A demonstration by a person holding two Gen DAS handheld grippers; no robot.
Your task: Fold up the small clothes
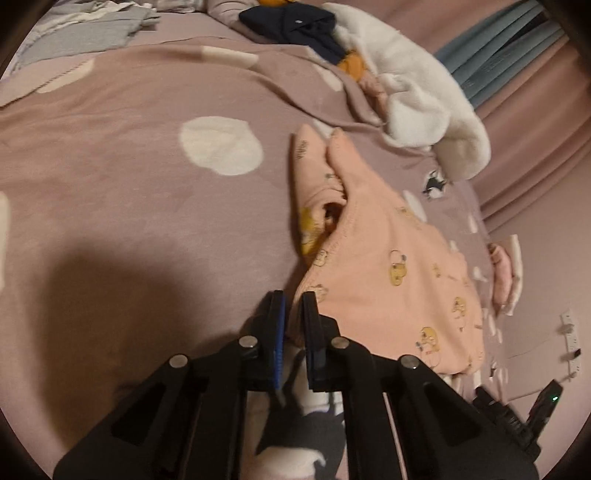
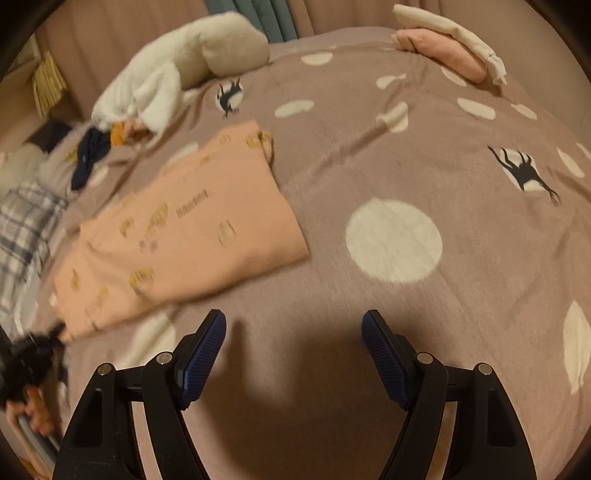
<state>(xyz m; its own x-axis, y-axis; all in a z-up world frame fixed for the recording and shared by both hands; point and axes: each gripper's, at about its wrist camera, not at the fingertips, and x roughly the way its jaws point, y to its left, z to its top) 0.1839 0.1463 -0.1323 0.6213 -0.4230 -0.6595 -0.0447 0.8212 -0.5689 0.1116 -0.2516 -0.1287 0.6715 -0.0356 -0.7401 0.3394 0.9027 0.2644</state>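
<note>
Left gripper [image 1: 293, 314] pinches the peach garment's [image 1: 388, 258] corner; right gripper [image 2: 293, 332] gapes empty

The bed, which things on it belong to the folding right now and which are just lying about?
In use:
- peach printed garment
- left tool, shut on the garment's near corner
- right tool, open above the bedspread

Lying about:
- white fluffy blanket
- navy garment
- folded pink and cream clothes
- plaid cloth
</note>
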